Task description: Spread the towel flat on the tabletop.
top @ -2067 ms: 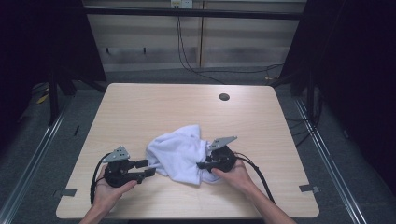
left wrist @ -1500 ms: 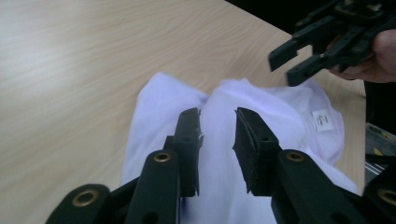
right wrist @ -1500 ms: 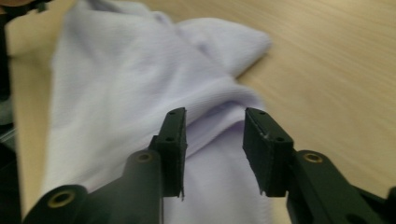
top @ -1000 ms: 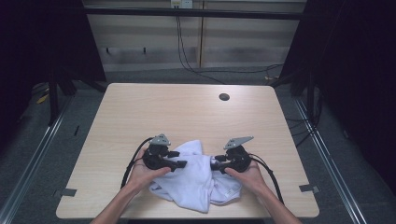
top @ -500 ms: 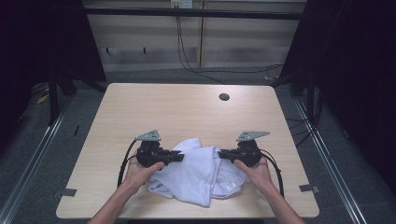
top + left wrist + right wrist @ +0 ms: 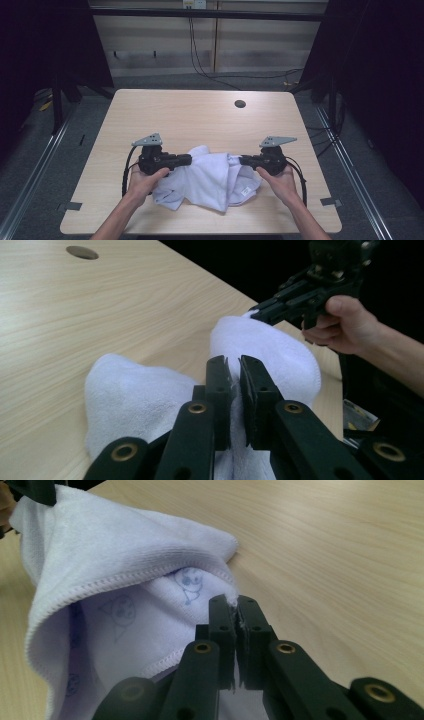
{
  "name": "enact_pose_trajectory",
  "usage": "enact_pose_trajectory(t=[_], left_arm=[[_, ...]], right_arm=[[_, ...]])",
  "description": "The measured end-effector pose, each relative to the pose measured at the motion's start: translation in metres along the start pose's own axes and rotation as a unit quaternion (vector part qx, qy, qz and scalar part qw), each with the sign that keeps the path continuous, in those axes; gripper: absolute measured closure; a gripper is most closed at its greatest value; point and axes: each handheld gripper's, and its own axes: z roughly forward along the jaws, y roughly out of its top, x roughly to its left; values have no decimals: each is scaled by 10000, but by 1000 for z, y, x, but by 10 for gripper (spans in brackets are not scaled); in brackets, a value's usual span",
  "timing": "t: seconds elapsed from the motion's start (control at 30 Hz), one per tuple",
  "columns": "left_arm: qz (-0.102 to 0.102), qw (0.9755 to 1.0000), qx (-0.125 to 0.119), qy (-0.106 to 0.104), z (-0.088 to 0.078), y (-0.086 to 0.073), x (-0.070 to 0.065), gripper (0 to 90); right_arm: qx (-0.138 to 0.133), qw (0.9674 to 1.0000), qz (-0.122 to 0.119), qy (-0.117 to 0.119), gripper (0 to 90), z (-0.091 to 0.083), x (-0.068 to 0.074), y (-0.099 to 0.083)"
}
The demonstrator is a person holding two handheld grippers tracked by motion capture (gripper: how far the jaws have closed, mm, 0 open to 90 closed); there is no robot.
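Towel count 1: white terry cloth (image 6: 210,180), soft nap, stitched hem, faint printed cartoon figures on the inner side, small label near its right edge. It sits bunched at the near middle of the table (image 6: 200,115), stretched between the 2 grippers, lower folds resting on the wood. Grippers 2, black, each with a grey 3-cornered plate and trailing cable. Left gripper (image 6: 189,160) points right, jaws have just been closing, now clamped on the towel's left edge; left gripper view shows cloth pinched between the pads. Right gripper (image 6: 242,160) points left, jaws closed on the towel's right corner; hem threads stick out between the pads in the right gripper view. Hands 2, 1 per gripper. Table 1: pale wood-grain laminate, rounded corners, 1 round dark hole (image 6: 240,104) far right of centre.
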Motion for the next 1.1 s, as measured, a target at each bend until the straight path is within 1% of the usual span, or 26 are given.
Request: enact_pose_trajectory(t=[0.03, 0.07, 0.13, 0.17, 0.2, 0.27, 0.3, 0.33, 0.37, 0.4, 0.5, 0.57, 0.6, 0.63, 0.67, 0.7, 0.73, 0.77, 0.8, 0.83, 0.9, 0.93, 0.97, 1.0, 1.03, 1.1], left_arm=[[-7, 10000, 19, -1, 0, 0, 0, 838], [-18, 10000, 5, 2, -1, 0, 0, 840], [-54, 9999, -82, 29, -5, 2, 0, 838], [-54, 9999, -110, 109, -8, 3, 0, 840], [-84, 9998, -151, 112, -10, 4, 1, 841], [-104, 9994, -273, 185, -17, 6, 2, 840], [-142, 9991, -339, 204, -21, 7, 4, 840], [-172, 9987, -393, 270, -26, 7, 6, 841], [-188, 9981, -460, 354, -32, 7, 9, 842], [-270, 9973, -570, 388, -38, 7, 12, 843], [-286, 9952, -760, 549, -55, 9, 17, 846], [-278, 9926, -976, 673, -70, 15, 19, 851], [-220, 9915, -1061, 726, -78, 18, 19, 852], [-227, 9892, -1198, 808, -85, 21, 18, 854], [-217, 9883, -1264, 823, -91, 25, 18, 855], [-132, 9880, -1282, 854, -96, 29, 17, 855], [20, 9868, -1292, 976, -100, 38, 14, 856], [54, 9864, -1303, 1000, -100, 44, 12, 856], [82, 9857, -1329, 1032, -101, 49, 11, 857], [137, 9846, -1343, 1107, -102, 54, 10, 856], [196, 9822, -1375, 1262, -107, 69, 14, 856], [179, 9812, -1410, 1309, -107, 74, 16, 855], [229, 9783, -1404, 1509, -107, 89, 24, 856], [229, 9783, -1404, 1509, -107, 89, 24, 855], [244, 9772, -1399, 1576, -106, 97, 27, 855], [310, 9725, -1486, 1764, -108, 117, 32, 855]], right_arm=[[21, 10000, -21, -78, 869, -1, 1, 1], [33, 10000, -40, -81, 870, -2, 2, 2], [77, 9999, -25, -139, 869, -2, 0, 1], [95, 9999, 46, -135, 870, -3, -3, 0], [96, 9997, 63, -213, 870, -4, -4, -1], [126, 9996, 67, -259, 870, -6, -6, -1], [115, 9993, 44, -340, 870, -8, -7, 0], [109, 9990, 86, -423, 871, -10, -10, 0], [58, 9988, 140, -464, 871, -14, -14, 1], [-33, 9985, 224, -507, 871, -19, -19, 1], [-279, 9961, 361, -753, 872, -35, -32, 7], [-379, 9941, 420, -923, 872, -47, -40, 13], [-457, 9928, 438, -1014, 873, -53, -42, 17], [-549, 9917, 434, -1081, 873, -59, -45, 20], [-685, 9907, 478, -1076, 873, -65, -47, 24], [-821, 9895, 506, -1076, 873, -72, -49, 28], [-964, 9885, 519, -1042, 873, -77, -49, 34], [-1116, 9868, 493, -1068, 873, -83, -47, 44], [-1159, 9857, 411, -1156, 873, -85, -44, 51], [-1193, 9850, 382, -1184, 874, -87, -43, 57], [-1312, 9839, 393, -1148, 873, -90, -43, 70], [-1370, 9832, 406, -1135, 874, -91, -46, 77], [-1428, 9825, 444, -1111, 873, -91, -48, 82], [-1428, 9825, 444, -1111, 873, -91, -48, 82], [-1507, 9807, 479, -1149, 873, -90, -51, 96], [-1566, 9788, 460, -1235, 873, -87, -55, 113]])
